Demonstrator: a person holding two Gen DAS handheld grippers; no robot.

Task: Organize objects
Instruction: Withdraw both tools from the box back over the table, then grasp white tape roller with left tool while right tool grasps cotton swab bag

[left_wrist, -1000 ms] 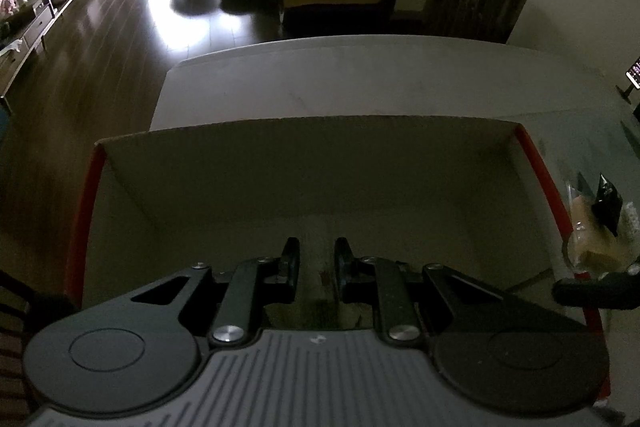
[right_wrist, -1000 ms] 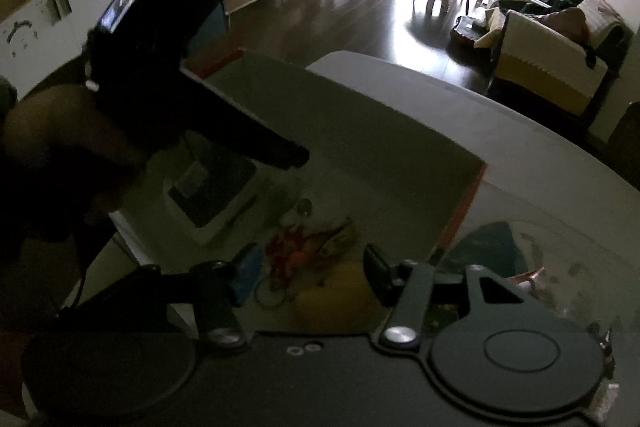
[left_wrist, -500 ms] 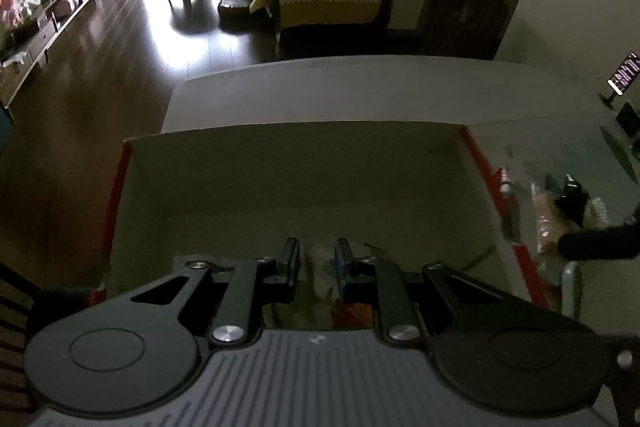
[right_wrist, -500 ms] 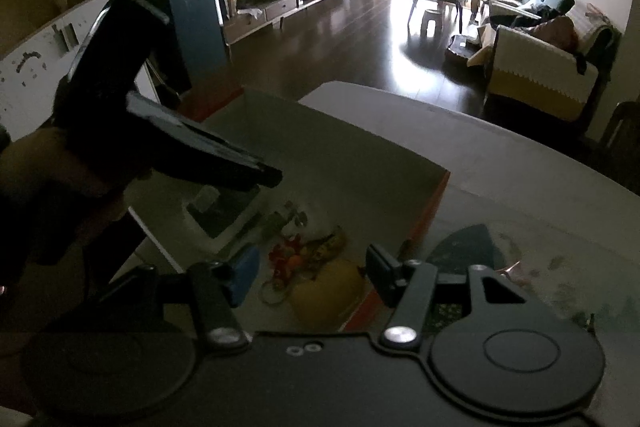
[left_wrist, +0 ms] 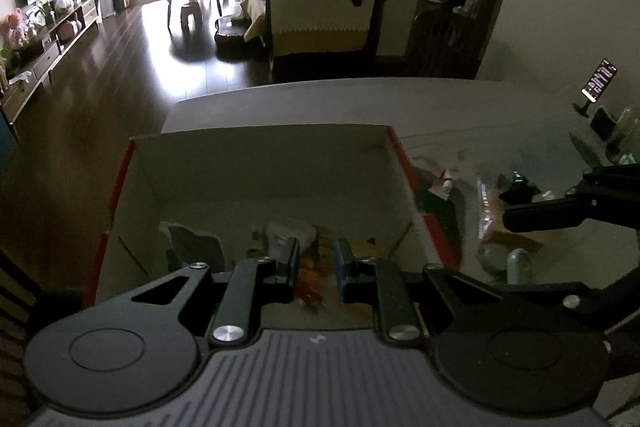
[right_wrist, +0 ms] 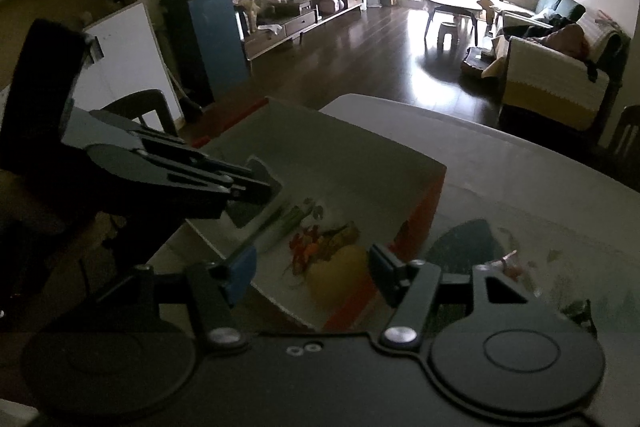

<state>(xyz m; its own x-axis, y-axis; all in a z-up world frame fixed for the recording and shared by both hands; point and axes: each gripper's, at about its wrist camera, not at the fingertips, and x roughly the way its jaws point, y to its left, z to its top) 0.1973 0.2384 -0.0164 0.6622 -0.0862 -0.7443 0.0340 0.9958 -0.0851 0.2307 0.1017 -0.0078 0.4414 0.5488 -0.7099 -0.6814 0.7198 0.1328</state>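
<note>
An open cardboard box (left_wrist: 260, 163) with red outer sides stands on the pale table (left_wrist: 460, 107). Inside lie a yellow lump (right_wrist: 336, 275), a red and orange trinket (right_wrist: 304, 247) and a green stalk (right_wrist: 288, 219). My left gripper (left_wrist: 318, 259) hovers above the box's near end, its jaws a narrow gap apart with nothing between them. My right gripper (right_wrist: 312, 269) is wide open over the box's right rim, above the yellow lump. In the right wrist view the left gripper (right_wrist: 248, 187) hangs over the box, covering part of a white item.
Right of the box, the table carries a clear packet (left_wrist: 504, 235), a black clip (left_wrist: 518, 189) and a white piece (left_wrist: 518, 265). A phone on a stand (left_wrist: 599, 83) is at the far right. A dark flat shape (right_wrist: 464, 243) lies beside the box.
Both grippers have lifted and drawn back from the box, so more of its inside and the room shows. Neither jaw gap has changed.
</note>
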